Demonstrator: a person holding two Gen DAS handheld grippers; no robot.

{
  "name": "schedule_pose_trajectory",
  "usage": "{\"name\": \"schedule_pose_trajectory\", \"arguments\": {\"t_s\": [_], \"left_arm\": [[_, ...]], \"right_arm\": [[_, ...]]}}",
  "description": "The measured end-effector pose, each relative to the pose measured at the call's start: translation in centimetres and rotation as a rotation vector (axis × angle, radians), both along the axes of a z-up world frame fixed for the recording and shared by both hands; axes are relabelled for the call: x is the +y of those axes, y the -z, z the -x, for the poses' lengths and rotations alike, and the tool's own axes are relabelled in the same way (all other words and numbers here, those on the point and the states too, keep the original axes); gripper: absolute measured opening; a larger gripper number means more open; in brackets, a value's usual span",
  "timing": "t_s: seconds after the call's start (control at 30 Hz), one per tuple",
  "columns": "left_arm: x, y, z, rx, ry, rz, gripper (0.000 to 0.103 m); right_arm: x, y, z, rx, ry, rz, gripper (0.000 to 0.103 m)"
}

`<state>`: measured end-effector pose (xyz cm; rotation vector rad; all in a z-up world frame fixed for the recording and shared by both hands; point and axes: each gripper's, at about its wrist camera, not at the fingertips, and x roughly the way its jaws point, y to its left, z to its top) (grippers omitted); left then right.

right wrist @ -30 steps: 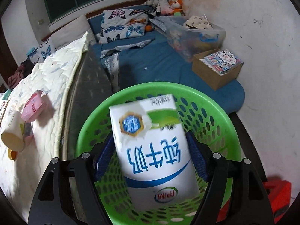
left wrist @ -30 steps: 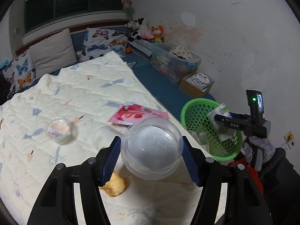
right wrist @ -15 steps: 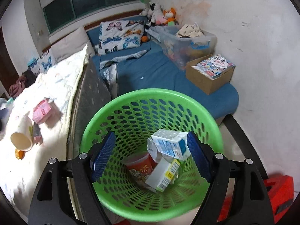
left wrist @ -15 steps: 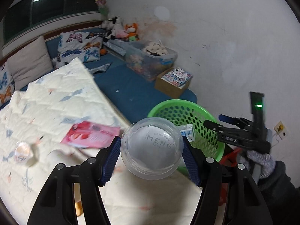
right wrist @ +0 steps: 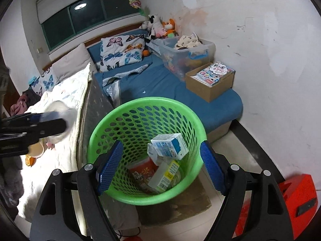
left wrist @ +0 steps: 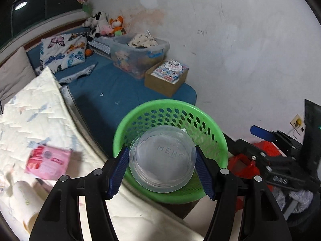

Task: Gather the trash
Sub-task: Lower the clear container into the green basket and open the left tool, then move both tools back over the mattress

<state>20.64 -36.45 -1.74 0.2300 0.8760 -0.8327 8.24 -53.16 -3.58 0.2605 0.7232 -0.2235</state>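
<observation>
Since the earlier frames the milk carton [right wrist: 169, 145] has been dropped into the green basket [right wrist: 104, 128] and the clear plastic bowl [left wrist: 162, 158] has been carried off the quilt [left wrist: 30, 116] until it is framed right over the basket mouth.

So the left claw [left wrist: 162, 168] is clamped on the bowl, blue pads pressed on both sides of it. The right claw [right wrist: 160, 166] is spread wide with nothing between its pads, hanging above the basket, with the carton and other boxes seen below and ahead of it.

Step in hand looks like the drop of the bowl. What's probably called for next: the bowl gets eased a bit further forward so it's fully inside the rim, then the pads get let go. The bowl looks nearly as wide as a good part of the opening, so the near rim could get clipped if it's released early.

Room is tight-ish: mattress edge hard on the left of the basket, wall well off to the right, a red thing [right wrist: 297, 196] on the floor down right of the right claw. More trash is left behind and left of the left claw: a pink packet [left wrist: 48, 160] and a paper cup [left wrist: 26, 202] on the quilt.
</observation>
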Motion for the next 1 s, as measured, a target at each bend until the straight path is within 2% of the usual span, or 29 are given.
{"name": "schedule_pose_trajectory", "arguments": {"t_s": [0.37,0.43,0.57,0.73,0.9,1.0], "left_arm": [[-3.7,2.9,-0.9,0.058,0.001,-0.044,0.063],[-3.8,3.3,-1.0,0.082,0.011,-0.04,0.065],[-3.7,3.5,-0.9,0.071,0.007,-0.039,0.067],[-2.5,2.8,-0.5,0.062,-0.013,-0.034,0.067],[-0.1,0.8,0.5,0.013,-0.037,-0.017,0.067],[1.7,-0.2,1.1,0.01,-0.054,0.004,0.067]], "right_arm": [[-0.1,0.3,1.8,-0.023,0.016,-0.03,0.079],[-0.3,0.3,1.9,-0.024,0.019,-0.035,0.079],[-0.6,0.5,2.2,-0.017,0.026,-0.042,0.079],[-0.3,0.3,2.4,-0.02,0.016,-0.043,0.079],[0.8,0.0,2.6,-0.025,-0.008,-0.041,0.08],[1.9,-0.3,2.4,-0.026,-0.029,-0.038,0.08]]}}
